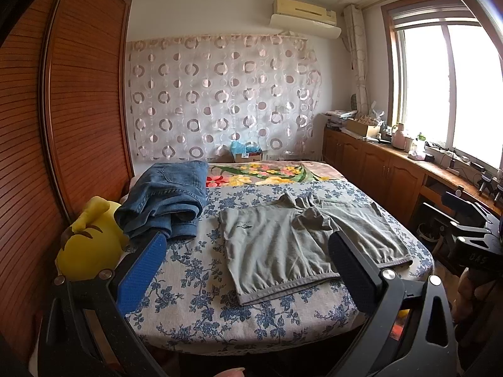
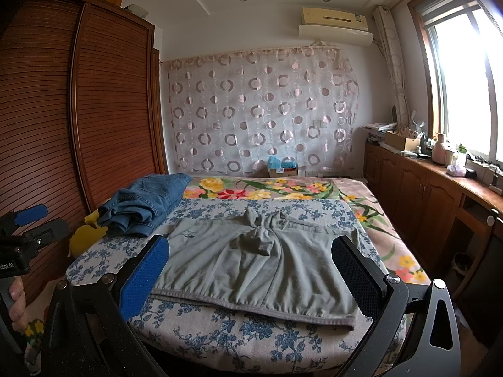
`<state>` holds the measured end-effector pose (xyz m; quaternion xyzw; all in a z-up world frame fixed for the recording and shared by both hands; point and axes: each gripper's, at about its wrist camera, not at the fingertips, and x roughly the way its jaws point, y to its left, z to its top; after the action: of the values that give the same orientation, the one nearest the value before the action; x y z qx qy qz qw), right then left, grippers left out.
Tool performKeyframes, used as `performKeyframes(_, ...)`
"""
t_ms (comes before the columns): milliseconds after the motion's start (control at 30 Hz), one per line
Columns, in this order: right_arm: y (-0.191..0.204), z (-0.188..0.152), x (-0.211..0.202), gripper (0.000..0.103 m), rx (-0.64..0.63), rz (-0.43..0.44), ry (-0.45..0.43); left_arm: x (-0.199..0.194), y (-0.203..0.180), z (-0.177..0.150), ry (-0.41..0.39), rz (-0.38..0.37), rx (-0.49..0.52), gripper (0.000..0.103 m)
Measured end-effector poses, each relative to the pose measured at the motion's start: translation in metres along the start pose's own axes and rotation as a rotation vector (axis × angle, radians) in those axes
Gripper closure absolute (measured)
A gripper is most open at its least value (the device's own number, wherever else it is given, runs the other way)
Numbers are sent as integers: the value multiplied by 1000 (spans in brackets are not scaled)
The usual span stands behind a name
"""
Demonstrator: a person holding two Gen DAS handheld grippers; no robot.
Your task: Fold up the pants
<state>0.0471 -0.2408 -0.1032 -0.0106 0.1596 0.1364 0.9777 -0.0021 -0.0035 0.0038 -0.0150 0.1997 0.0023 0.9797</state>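
Grey-green shorts (image 1: 301, 245) lie spread flat on the bed's blue-flowered sheet (image 1: 201, 276), waistband toward me; they also show in the right wrist view (image 2: 261, 267). My left gripper (image 1: 248, 245) is open and empty, held above the bed's near edge in front of the shorts. My right gripper (image 2: 251, 251) is open and empty, also above the near edge, facing the shorts. The right gripper's body shows at the right of the left wrist view (image 1: 471, 235), and the left gripper's body at the left of the right wrist view (image 2: 28, 229).
Folded blue jeans (image 1: 166, 201) lie at the bed's far left, next to a yellow plush toy (image 1: 88, 242). A wooden wardrobe (image 1: 78, 110) stands left. A cluttered low cabinet (image 1: 393, 169) runs under the window at right. A floral blanket (image 1: 267, 172) covers the far end.
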Motion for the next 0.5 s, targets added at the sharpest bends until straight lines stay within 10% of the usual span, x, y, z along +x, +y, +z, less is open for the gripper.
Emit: performKeyframes(500, -6, -5, 6, 0, -10, 3, 22, 10, -14, 12, 82, -26, 5, 0)
